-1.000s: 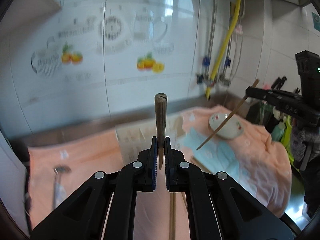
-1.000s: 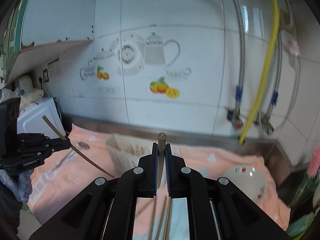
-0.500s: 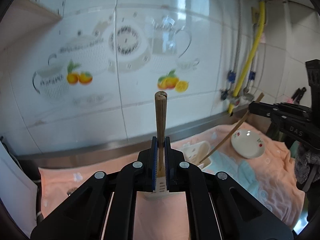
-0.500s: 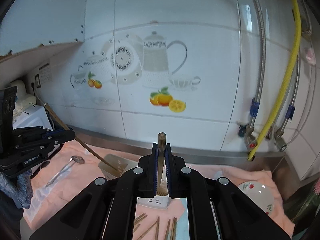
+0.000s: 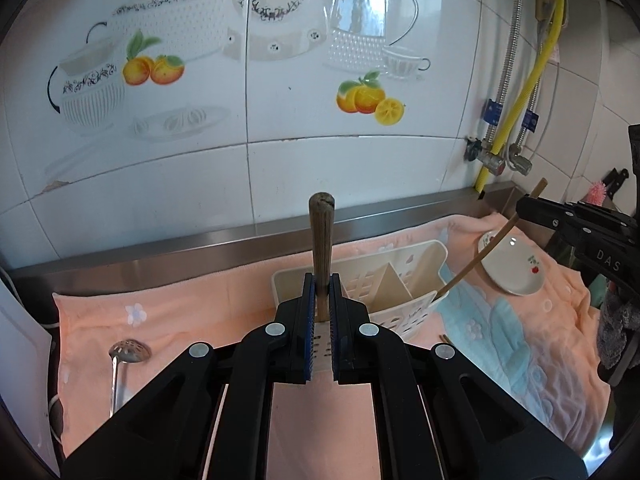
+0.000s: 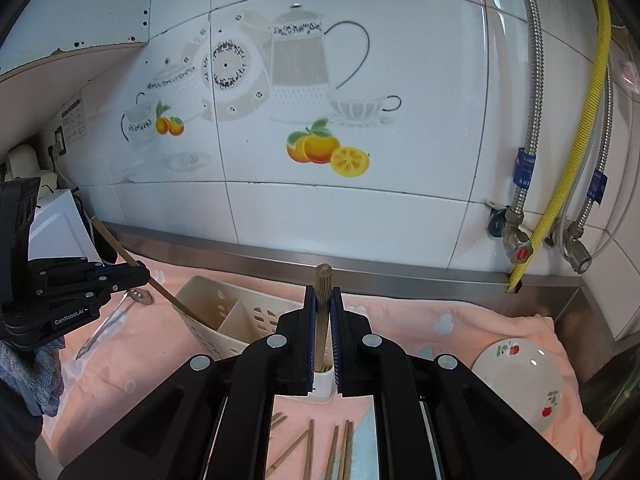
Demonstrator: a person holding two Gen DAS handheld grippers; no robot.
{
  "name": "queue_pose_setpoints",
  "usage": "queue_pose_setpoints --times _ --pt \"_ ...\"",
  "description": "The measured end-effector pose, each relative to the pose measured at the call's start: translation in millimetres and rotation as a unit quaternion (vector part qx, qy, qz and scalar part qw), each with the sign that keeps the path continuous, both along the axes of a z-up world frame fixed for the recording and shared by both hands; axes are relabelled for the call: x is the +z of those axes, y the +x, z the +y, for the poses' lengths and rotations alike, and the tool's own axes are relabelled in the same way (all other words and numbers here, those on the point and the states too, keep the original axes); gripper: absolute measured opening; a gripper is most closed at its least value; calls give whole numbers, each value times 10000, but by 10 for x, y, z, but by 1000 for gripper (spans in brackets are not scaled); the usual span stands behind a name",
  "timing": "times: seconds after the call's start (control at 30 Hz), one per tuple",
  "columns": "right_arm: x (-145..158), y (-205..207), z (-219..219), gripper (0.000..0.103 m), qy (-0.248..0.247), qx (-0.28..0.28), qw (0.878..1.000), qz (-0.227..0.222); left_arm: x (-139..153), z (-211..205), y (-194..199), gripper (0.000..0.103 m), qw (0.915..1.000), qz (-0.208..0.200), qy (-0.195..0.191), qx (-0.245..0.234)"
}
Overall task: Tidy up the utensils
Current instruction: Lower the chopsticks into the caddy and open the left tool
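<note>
Wooden chopsticks are what you're clenching, one in each pair of tongs: the left tongs [image 5: 323, 296] are gripping a chopstick [image 5: 321, 240] and the right tongs [image 6: 322, 312] another chopstick [image 6: 322, 296]. Each stick is running lengthwise along its tongs, blunt end poking out ahead, thin end slanting down into the cream holder [image 6: 224, 316] just ahead of both. More chopsticks [image 6: 316, 452] are lying loose below the right tongs, so I'd say you're early on.
</note>
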State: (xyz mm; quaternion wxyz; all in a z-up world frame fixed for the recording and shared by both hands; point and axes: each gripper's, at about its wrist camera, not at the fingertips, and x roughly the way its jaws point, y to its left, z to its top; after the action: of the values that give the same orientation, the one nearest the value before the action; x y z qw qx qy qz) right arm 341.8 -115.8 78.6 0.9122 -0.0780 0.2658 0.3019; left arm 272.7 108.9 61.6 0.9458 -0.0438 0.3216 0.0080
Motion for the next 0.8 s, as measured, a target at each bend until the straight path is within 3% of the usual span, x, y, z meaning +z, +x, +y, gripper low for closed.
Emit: queue_pose_setpoints --times 0.47,0.53,0.63,0.7,0.8 --pt "-28 31 -23 8 -14 -64 10000 50 -19 -22 -18 7 10000 29 -19 -10" --pt "-16 21 -42 17 21 -72 10000 37 0 -26 -36 7 10000 1 -32 -18" --pt "33 -26 -103 21 93 -98 9999 -17 56 -44 -102 11 10000 -72 -11 -12" --pt "83 -93 -160 29 153 -112 9998 -81 101 -56 -168 25 9999 -135 3 -9" --pt "152 -237 -258 34 209 -123 9995 -202 177 -79 -297 30 9997 -239 52 1"
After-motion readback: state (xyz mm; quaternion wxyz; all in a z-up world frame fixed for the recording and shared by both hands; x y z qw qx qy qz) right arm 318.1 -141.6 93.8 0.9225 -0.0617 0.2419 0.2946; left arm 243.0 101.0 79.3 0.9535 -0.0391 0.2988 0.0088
